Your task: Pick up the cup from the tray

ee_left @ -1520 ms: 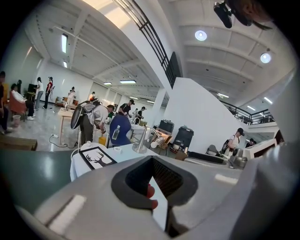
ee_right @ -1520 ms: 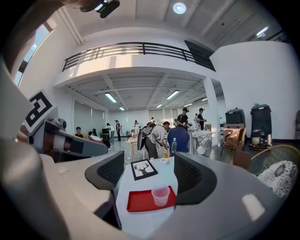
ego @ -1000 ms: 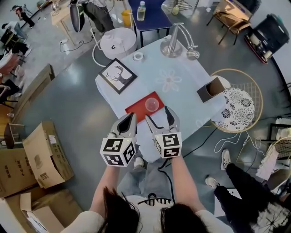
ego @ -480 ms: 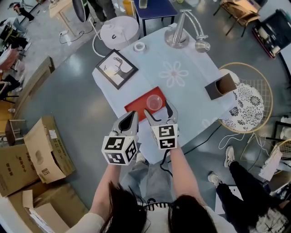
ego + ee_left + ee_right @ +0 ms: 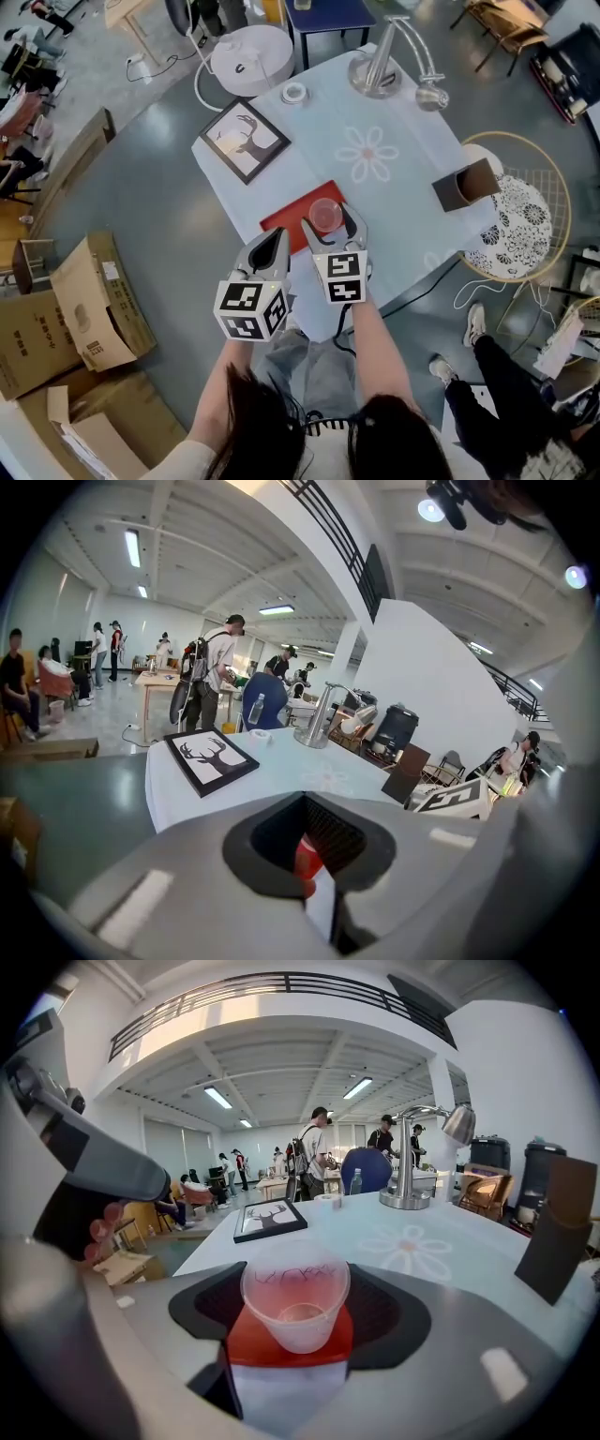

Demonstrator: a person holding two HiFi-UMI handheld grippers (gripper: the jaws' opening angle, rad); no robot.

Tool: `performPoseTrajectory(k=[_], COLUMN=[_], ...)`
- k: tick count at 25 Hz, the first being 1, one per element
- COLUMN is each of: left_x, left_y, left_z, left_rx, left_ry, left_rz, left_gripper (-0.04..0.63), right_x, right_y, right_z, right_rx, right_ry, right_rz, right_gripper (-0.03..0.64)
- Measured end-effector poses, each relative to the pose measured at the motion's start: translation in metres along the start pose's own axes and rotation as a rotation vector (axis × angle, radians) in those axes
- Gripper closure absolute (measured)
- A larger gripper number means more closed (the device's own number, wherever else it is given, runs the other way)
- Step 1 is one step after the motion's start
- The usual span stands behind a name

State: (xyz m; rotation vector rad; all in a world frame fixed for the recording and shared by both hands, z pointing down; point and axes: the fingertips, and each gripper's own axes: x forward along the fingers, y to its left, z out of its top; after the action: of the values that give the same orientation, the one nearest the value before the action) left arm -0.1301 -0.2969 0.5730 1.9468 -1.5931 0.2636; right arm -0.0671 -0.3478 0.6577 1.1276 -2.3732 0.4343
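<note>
Left gripper's [image 5: 277,236] fingers are together; right gripper's [image 5: 330,222] stand apart around the thin clear plastic cup [image 5: 294,1302], which a hard squeeze could crush.

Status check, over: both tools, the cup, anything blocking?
Left tool shut, empty. Right tool open, jaws either side of cup, not clamped. Cup upright on tray. Nothing blocking.

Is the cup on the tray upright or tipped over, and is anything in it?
Upright and empty: the cup stands mouth up on the red tray, its bare bottom visible.
</note>
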Motion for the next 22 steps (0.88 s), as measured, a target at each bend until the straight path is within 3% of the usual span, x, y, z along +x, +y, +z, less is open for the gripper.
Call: performPoseTrajectory(k=[6, 11, 17, 22], left_x=[-0.002, -0.002, 0.011, 0.025], left_y=[0.005, -0.006, -0.026, -0.060], left_z=[0.011, 0.019, 0.012, 0.010], left_rx=[-0.035, -0.030, 0.049, 0.071], left_ry=[-0.008, -0.025, 0.000, 0.014], left_rz=[0.010, -0.008, -0.035, -0.095], left_gripper=[0.595, 0.595, 0.595, 0.595], right_x=[-0.008, -0.035, -0.064, -0.088], right_y=[0.003, -0.013, -0.050, -0.086], right_z=[0.004, 0.017, 0.018, 0.005], right_rx=[-0.039, 0.001, -0.067, -0.034], right_ry=[-0.011, -0.057, -0.048, -0.030], right_rz=[0.005, -0.021, -0.110, -0.181], right_gripper=[0.265, 0.265, 0.267, 0.270])
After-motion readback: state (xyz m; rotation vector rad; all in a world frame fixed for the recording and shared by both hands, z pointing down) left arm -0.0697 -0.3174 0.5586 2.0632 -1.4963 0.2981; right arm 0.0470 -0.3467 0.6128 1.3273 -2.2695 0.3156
